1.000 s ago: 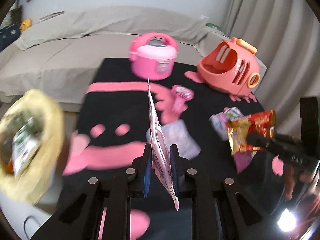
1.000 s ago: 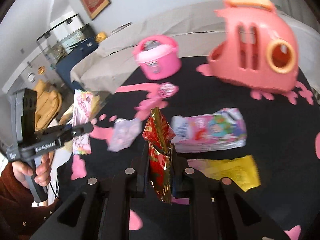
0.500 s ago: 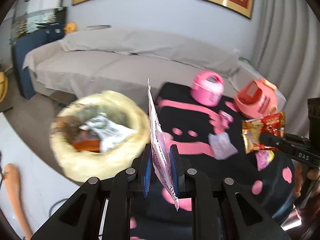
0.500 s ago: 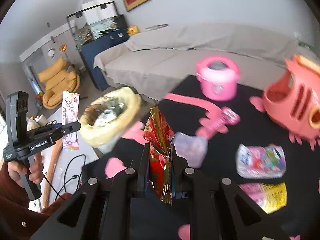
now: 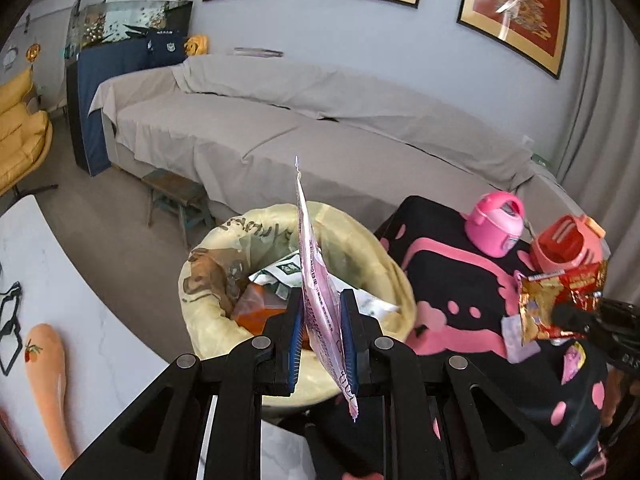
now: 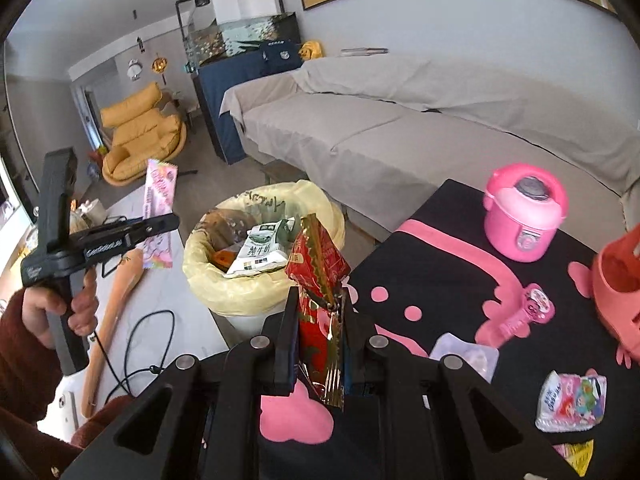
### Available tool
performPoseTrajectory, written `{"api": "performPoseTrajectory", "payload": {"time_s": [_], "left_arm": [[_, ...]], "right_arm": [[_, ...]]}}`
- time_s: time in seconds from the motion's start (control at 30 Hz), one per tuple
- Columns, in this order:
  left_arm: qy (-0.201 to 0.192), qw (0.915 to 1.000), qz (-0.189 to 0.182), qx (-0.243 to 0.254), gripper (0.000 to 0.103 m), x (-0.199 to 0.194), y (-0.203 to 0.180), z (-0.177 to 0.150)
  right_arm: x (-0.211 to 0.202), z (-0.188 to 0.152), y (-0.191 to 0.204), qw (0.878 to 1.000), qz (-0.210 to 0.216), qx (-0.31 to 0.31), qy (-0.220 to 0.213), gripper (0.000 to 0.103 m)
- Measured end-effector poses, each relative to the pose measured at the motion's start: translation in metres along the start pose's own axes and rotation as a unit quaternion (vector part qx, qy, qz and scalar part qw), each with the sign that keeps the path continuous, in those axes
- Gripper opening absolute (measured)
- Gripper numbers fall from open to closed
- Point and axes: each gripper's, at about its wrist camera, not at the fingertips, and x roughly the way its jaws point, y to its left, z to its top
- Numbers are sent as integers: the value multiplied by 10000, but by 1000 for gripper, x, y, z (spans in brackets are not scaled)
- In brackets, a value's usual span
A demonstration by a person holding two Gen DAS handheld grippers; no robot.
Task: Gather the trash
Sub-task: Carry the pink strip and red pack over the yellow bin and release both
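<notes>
Even daylight, sharp centre, fisheye-warped dark corners.

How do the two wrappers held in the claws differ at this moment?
The pink wrapper in the left claw is flat, pale and stands upright edge-on; the red wrapper in the right claw is crumpled, shiny red and gold. The pink wrapper is long and narrow; the red wrapper looks shorter and wider. Both are pinched in shut claws near the yellow-lined bin.

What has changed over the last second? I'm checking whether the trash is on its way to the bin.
Both grippers swung away from the black-and-pink table toward the yellow-lined bin, now just ahead of them. Nothing was taken or released: the left gripper still clamps the pink wrapper, the right gripper the red-and-gold wrapper.
</notes>
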Motion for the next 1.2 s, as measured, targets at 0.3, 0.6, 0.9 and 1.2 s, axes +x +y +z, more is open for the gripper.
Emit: {"api": "performPoseTrajectory", "payload": {"time_s": [0.3,0.6,0.9,1.2], "left_arm": [[311,9986,-361,-248,19,66,13,11],[405,9949,-471,-799,58,91,38,13],[100,9918,328,-1232,61,56,82,4],[-69,9892,377,-1418,68,27,111,-18]], "right_arm": [[37,-10,-17,9990,-18,190,404,14],[56,0,-22,9983,-22,268,521,14],[106,50,34,9973,488,-264,490,14],[228,64,65,9831,574,-319,1711,14]]}}
